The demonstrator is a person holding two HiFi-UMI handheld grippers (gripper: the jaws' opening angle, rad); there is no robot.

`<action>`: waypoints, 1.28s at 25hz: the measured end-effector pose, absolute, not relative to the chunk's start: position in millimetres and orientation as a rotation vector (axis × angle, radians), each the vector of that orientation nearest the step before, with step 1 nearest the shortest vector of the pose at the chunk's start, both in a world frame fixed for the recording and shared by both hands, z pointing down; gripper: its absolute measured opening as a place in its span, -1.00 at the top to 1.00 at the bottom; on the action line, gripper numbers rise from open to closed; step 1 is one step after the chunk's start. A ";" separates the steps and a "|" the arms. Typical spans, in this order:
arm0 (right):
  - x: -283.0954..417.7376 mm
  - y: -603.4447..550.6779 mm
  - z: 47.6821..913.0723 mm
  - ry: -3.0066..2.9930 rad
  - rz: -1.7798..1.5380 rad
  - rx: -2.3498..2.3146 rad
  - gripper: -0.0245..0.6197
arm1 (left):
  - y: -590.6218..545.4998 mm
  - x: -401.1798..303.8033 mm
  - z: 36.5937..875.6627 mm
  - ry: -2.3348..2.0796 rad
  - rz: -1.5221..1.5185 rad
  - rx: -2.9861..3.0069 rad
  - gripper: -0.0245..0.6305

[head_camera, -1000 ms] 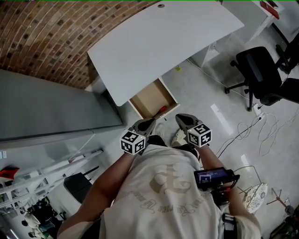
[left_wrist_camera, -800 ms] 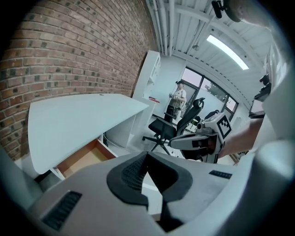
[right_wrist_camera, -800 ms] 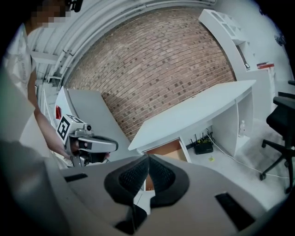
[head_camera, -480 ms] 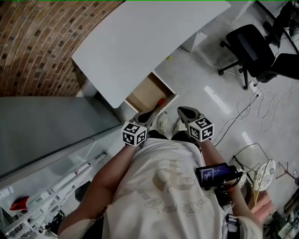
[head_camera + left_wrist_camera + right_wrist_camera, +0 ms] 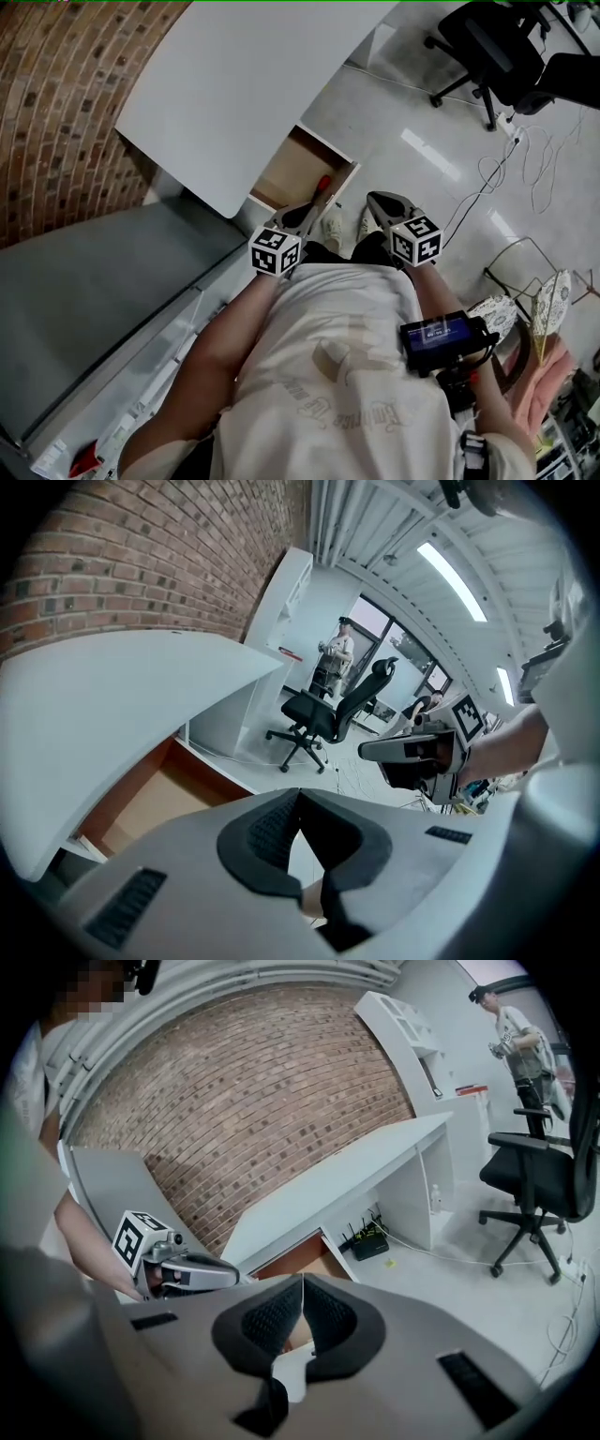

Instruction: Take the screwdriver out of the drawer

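Currently, the screwdriver [image 5: 323,185] lies inside the open drawer [image 5: 286,173], near the centre of the head view. Its red handle rests close along the drawer's white outer wall, at the right side of the wooden compartment. The drawer projects from under the white desk [image 5: 244,84], which fills the upper middle of the frame.

The left gripper [image 5: 314,206] sits just below the screwdriver in the frame, over the drawer's lower corner and pointing toward it. In the left gripper view its jaws are pressed together at the tips with nothing between them. The drawer's brown interior [image 5: 141,799] shows at the lower left of that view.

The right gripper [image 5: 373,198] is to the right of the drawer, over the pale floor [image 5: 422,150] and apart from the left gripper. In the right gripper view its jaws are likewise closed on each other and hold nothing. The left gripper [image 5: 183,1269] appears at the left of that view, and the drawer [image 5: 300,1258] just above the closed jaws.

Two light shoes [image 5: 331,231] stand on the floor between the grippers. A brick wall [image 5: 56,103] occupies the upper left of the head view. A black office chair [image 5: 492,42] stands at the upper right, with loose cables [image 5: 534,178] below it.
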State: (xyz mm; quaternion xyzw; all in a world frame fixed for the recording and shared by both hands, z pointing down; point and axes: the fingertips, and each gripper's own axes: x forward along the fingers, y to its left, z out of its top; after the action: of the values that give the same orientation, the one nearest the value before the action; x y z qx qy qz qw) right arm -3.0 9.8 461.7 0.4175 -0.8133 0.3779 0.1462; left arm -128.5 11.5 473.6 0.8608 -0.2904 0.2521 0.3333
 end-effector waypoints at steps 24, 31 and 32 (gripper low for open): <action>-18.1 12.4 531.9 -2.297 1.226 1.325 0.85 | 8.4 -139.5 567.8 -0.594 0.891 2.166 0.87; -3.1 24.4 553.6 -2.273 1.268 1.349 0.85 | 11.1 -127.3 596.2 -0.571 0.954 2.143 0.87; -3.2 27.2 556.6 -2.267 1.278 1.350 0.85 | 11.3 -128.5 601.0 -0.569 0.968 2.140 0.87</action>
State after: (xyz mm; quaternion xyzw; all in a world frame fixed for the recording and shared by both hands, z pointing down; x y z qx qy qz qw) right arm -3.2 27.2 556.6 0.4578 -0.7691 0.4335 0.1047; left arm -128.5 11.3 601.0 0.8280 -0.2201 0.3747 0.3545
